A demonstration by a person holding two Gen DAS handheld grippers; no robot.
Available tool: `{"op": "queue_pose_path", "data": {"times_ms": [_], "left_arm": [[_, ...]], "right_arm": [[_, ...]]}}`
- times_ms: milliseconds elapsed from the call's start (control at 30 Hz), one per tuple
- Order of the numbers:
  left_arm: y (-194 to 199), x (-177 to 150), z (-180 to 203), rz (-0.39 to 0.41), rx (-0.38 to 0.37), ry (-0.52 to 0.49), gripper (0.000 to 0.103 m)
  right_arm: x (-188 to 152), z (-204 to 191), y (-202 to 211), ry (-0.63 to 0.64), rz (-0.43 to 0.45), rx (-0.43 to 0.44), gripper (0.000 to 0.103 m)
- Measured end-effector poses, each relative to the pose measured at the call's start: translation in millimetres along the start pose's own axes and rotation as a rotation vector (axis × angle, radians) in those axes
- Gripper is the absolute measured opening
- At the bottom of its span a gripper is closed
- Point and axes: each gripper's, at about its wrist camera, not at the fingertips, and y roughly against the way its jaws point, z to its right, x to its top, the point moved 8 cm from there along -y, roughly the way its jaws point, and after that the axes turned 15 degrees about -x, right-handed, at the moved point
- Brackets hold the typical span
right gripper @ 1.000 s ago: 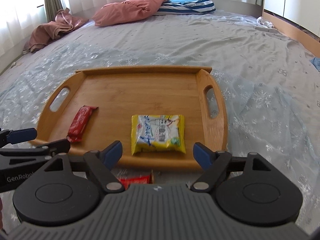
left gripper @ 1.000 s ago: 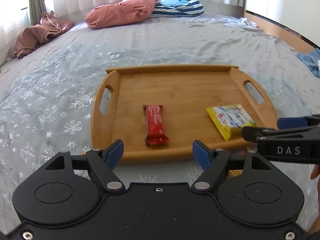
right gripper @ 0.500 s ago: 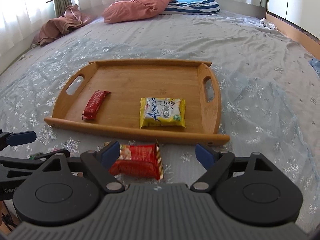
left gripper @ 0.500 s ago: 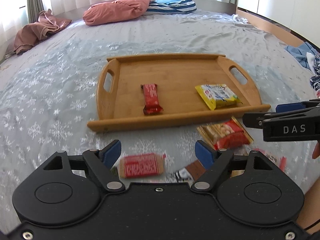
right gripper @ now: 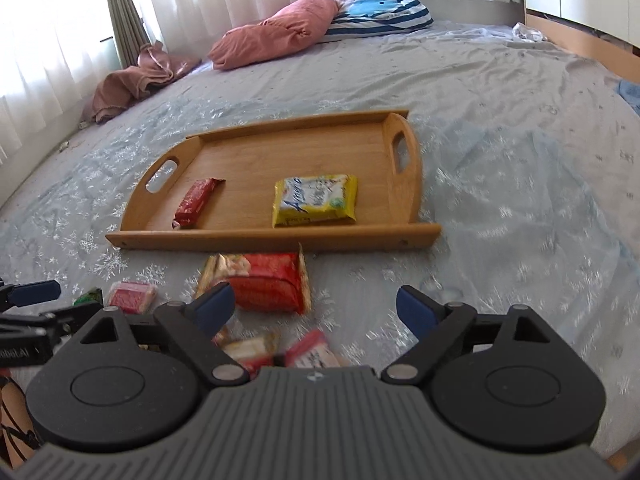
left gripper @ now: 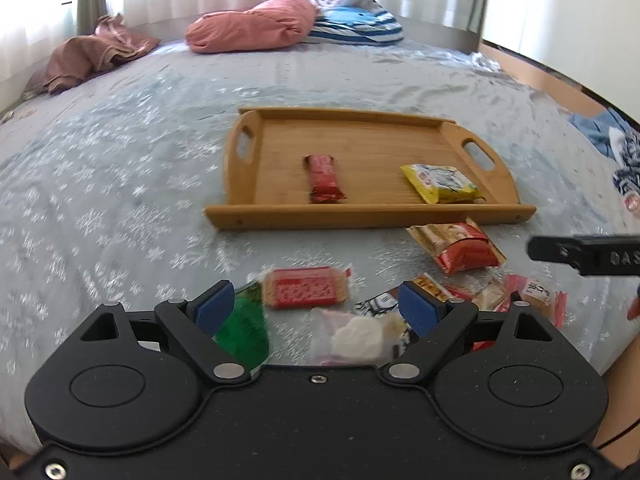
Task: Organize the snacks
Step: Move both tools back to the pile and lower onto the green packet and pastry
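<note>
Wooden tray (left gripper: 360, 216) on bed (left gripper: 120, 184). Inside tray: red bar (left gripper: 325, 178) left of centre, yellow packet (left gripper: 440, 183) right, well apart. Loose snacks on bed in front of tray: red-gold bag (right gripper: 260, 286) just beside tray's near rim; red cracker pack (left gripper: 306, 289), green packet (left gripper: 244, 330), white-pink packet (left gripper: 352, 340) nearer. Left hand-held gripper (left gripper: 316, 306): fingers apart, holding nothing, above loose snacks. Right hand-held gripper (right gripper: 314, 306): fingers apart, holding nothing, near red-gold bag.
</note>
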Motion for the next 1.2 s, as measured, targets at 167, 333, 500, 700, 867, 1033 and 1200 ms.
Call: {"op": "queue_pose_path", "data": {"times_ms": [167, 333, 500, 700, 867, 1033, 1200], "left_arm": [[6, -12, -13, 0.029, 0.011, 0.045, 0.089], [5, -26, -20, 0.025, 0.032, 0.049, 0.089], [4, -41, -24, 0.015, 0.054, 0.053, 0.089], [2, -54, -23, 0.003, 0.065, 0.04, 0.089], [0, -53, -33, 0.028, 0.132, 0.042, 0.089], [-2, -45, -47, 0.053, 0.177, 0.089, 0.073], [-9, -42, -60, 0.058, 0.175, 0.159, 0.062]], "right_arm": [[-16, 15, 0, -0.01, 0.008, 0.002, 0.097], [-31, 23, 0, 0.004, 0.017, -0.008, 0.097], [-41, 27, 0, 0.077, 0.063, -0.099, 0.097], [-51, 21, 6, 0.193, 0.127, -0.143, 0.097], [-54, 15, 3, 0.221, 0.125, -0.139, 0.097], [-58, 7, -1, 0.243, 0.125, -0.123, 0.095], [-58, -1, -3, 0.254, 0.139, -0.111, 0.091]]}}
